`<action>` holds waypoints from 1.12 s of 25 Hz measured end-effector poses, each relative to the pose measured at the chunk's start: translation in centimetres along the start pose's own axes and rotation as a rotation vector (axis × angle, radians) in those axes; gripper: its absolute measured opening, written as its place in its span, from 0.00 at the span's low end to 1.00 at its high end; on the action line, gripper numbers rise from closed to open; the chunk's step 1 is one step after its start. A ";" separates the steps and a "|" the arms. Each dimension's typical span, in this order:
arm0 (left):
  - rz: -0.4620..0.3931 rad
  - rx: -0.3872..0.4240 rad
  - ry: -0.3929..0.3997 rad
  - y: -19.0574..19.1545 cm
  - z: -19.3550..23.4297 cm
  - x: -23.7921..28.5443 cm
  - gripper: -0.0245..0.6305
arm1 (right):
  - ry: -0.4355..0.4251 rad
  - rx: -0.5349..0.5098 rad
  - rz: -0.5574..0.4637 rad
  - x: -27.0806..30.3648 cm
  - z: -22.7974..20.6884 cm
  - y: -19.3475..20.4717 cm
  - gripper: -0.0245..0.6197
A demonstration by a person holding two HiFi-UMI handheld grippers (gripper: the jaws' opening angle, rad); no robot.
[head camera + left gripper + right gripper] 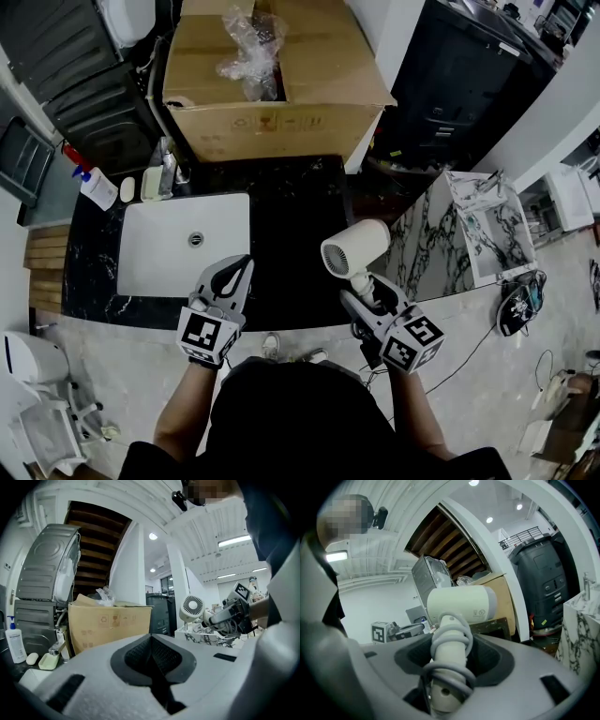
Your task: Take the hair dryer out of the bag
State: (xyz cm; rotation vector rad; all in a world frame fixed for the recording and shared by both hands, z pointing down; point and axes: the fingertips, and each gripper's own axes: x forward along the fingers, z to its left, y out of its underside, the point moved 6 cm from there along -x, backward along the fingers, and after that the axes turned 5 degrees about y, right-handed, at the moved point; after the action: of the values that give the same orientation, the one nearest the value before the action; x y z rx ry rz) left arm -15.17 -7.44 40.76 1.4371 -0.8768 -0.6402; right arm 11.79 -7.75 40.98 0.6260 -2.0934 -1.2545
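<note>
Black marble counter [292, 246] (white sink [157, 264])

The black marble surface [291, 239] holds a white sink [159, 253]. A cardboard box [272, 127] stands behind it, and a soap bottle [97, 187] stands at its left.

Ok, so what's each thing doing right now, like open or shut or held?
hair dryer: held up by its handle, cord wrapped round the handle.
right tool: shut on the hair dryer.
left tool: shut, nothing in it.
cardboard box: open on top.
plastic bag: crumpled, sticking out of the box.
</note>
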 end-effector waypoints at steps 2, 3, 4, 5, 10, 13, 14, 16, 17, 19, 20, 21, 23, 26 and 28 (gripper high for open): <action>-0.014 0.013 -0.010 -0.6 0.3 -0.6 0.07 | 0.002 0.006 -0.006 0.2 0.0 -0.3 0.43; -0.023 0.020 -0.013 -0.9 0.3 -0.8 0.07 | 0.003 0.005 -0.007 0.3 0.0 -0.6 0.43; -0.031 0.023 -0.019 -1.3 0.4 -1.1 0.07 | 0.004 0.001 -0.008 0.4 0.0 -0.8 0.43; -0.038 0.022 -0.028 -1.6 0.3 -1.4 0.07 | 0.005 -0.003 -0.008 0.4 0.0 -1.0 0.43; -0.064 -0.009 -0.062 -3.5 -0.2 -2.6 0.07 | 0.007 0.005 -0.020 0.6 -0.2 -2.2 0.43; -0.081 -0.011 -0.084 -3.9 0.0 -3.3 0.07 | 0.006 0.026 -0.038 0.6 -0.1 -2.7 0.43; -0.087 -0.014 -0.091 -4.0 0.1 -3.5 0.07 | 0.007 0.030 -0.042 0.5 -0.2 -2.8 0.43; -0.099 -0.015 -0.105 -4.1 0.1 -4.0 0.07 | 0.009 0.036 -0.048 0.5 -0.1 -2.9 0.43; -0.103 -0.013 -0.111 -4.1 0.2 -4.2 0.07 | 0.010 0.039 -0.050 0.5 -0.1 -3.0 0.43; -0.108 -0.010 -0.120 -4.1 0.3 -4.6 0.07 | 0.015 0.041 -0.055 0.3 0.1 -3.2 0.43; -0.111 -0.012 -0.123 -4.1 0.3 -4.7 0.07 | 0.019 0.042 -0.058 0.2 0.1 -3.3 0.43; -0.112 -0.016 -0.127 -4.1 0.4 -4.8 0.07 | 0.021 0.043 -0.061 0.2 0.1 -3.5 0.43; -0.112 -0.026 -0.132 -3.9 0.5 -4.8 0.07 | 0.021 0.050 -0.068 0.1 0.1 -3.6 0.43; -0.109 -0.032 -0.133 -3.8 0.2 -4.6 0.07 | 0.013 0.052 -0.073 0.0 0.2 -3.6 0.43; -0.111 -0.036 -0.133 -3.7 0.0 -4.5 0.07 | 0.008 0.053 -0.073 0.0 0.3 -3.6 0.43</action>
State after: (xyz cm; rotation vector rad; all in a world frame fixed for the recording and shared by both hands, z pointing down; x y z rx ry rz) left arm -17.16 -3.97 36.50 1.4308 -0.8884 -0.8393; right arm 11.93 -9.14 37.66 0.7360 -2.1204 -1.2381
